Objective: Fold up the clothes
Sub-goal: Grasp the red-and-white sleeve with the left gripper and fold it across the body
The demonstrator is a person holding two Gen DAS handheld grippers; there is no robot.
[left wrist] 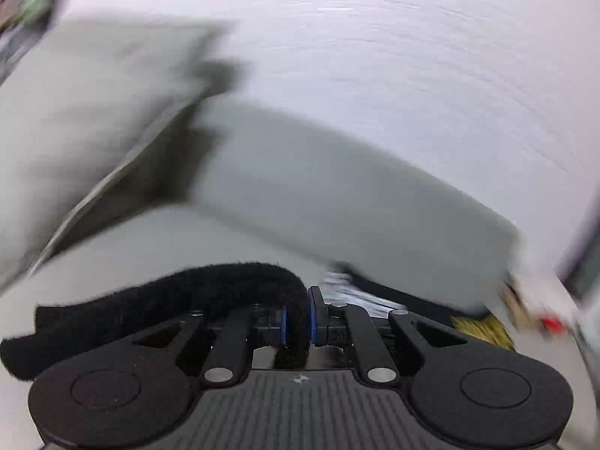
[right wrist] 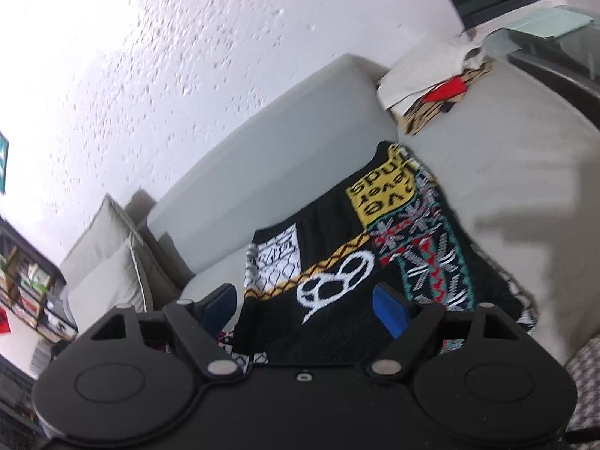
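Each view is taken from behind a gripper, along its fingers. The left wrist view is held low and close over the sofa seat (left wrist: 187, 232), faced toward the back cushion (left wrist: 337, 187) and the white wall (left wrist: 375, 37); it is blurred. The right wrist view is tilted and set a little farther back, faced along the same back cushion (right wrist: 262, 150). The sofa, wall (right wrist: 187, 56) and the folded pile (right wrist: 431, 90) at the seat's far end (left wrist: 532, 307) are shared.
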